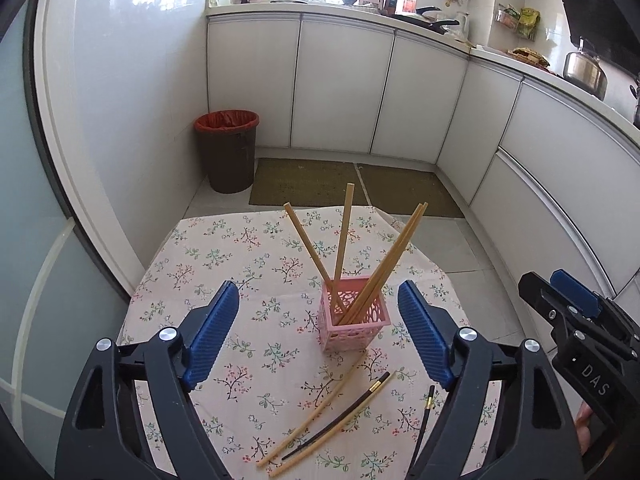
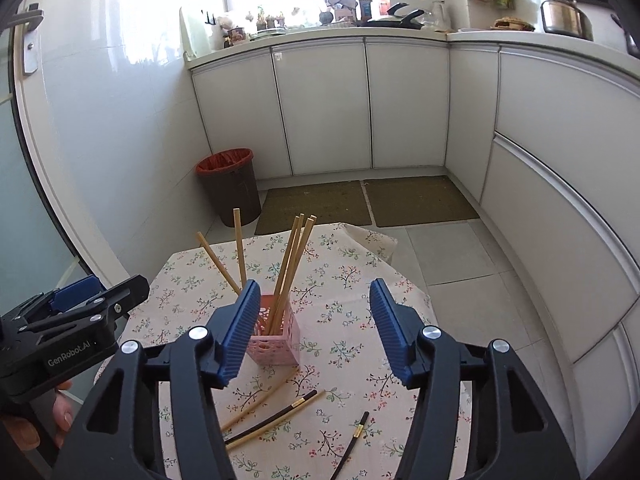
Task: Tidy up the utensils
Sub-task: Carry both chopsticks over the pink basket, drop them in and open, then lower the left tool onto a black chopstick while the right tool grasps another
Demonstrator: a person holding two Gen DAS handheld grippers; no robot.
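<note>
A pink lattice holder (image 1: 352,320) (image 2: 276,340) stands on the floral tablecloth (image 1: 224,264) with several wooden chopsticks (image 1: 344,236) (image 2: 290,268) leaning out of it. In front of it lie two loose wooden chopsticks (image 1: 316,408) (image 2: 260,400) and two black ones with gold bands (image 1: 340,420) (image 2: 352,444). My left gripper (image 1: 320,294) hangs open just short of the holder, nothing between its blue pads. My right gripper (image 2: 315,290) is open too, empty, with the holder behind its left finger. Each gripper shows at the edge of the other's view (image 1: 568,300) (image 2: 100,296).
The small table ends close behind the holder, and its cloth corner hangs over the far right edge. Beyond it are a brown bin with a red liner (image 1: 228,152), two floor mats (image 2: 420,200) and white cabinets. A hand (image 2: 60,412) grips the left gripper's handle.
</note>
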